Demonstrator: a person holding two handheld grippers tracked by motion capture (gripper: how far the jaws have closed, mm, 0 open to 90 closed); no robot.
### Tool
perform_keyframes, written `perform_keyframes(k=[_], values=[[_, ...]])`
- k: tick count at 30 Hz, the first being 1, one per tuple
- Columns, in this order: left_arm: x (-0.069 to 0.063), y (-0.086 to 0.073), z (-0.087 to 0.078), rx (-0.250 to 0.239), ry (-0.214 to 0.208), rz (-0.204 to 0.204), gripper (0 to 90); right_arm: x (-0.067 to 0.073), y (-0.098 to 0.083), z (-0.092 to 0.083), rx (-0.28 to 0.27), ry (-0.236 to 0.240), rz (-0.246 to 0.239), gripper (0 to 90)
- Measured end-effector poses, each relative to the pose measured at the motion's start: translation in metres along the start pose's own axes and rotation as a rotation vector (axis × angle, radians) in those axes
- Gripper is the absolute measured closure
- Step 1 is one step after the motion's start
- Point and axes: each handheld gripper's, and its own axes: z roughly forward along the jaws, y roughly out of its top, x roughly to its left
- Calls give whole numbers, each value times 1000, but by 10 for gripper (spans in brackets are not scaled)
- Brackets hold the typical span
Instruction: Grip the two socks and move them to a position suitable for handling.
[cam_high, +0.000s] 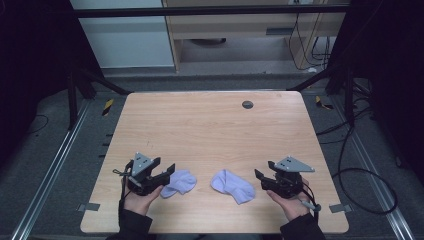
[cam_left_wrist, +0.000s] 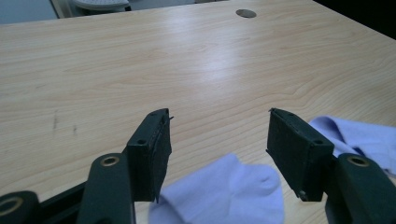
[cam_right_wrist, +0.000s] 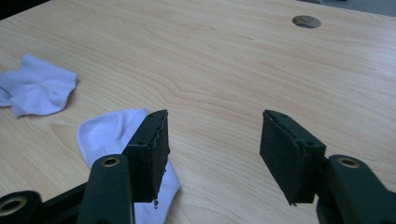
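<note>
left gripper (cam_high: 169, 171): in my left hand at the near-left of the table (cam_high: 210, 130), jaws spread wide, nothing between them. Tips sit just beside the left sock.
right gripper (cam_high: 261, 177): in my right hand at the near-right, jaws also wide apart, empty. Tips just beside the right sock.
left sock (cam_high: 179, 183): pale lilac, crumpled flat on the wood; in the left gripper view it lies low between my jaws (cam_left_wrist: 224, 193), not clamped.
right sock (cam_high: 233, 186): same colour, lying loose; in the right gripper view it sits behind my left-hand jaw (cam_right_wrist: 116, 140), off-centre.
gap: socks near each other, not touching.
progress: I judge this as the start. Nothing gripped, nothing paired or folded.
left to do: grab each sock, bring them together, stack or fold.
</note>
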Motion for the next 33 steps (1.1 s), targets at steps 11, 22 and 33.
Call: perform_keyframes(k=[11,22,33], values=[[-32,12,29,10,-37,30,401,12,1,2,15,51,-29,510],[-59,11,45,46,-46,56,440,16,-11,2,34,71,-48,528],[-76,0,58,92,-76,77,513,25,-21,5,75,114,-69,568]])
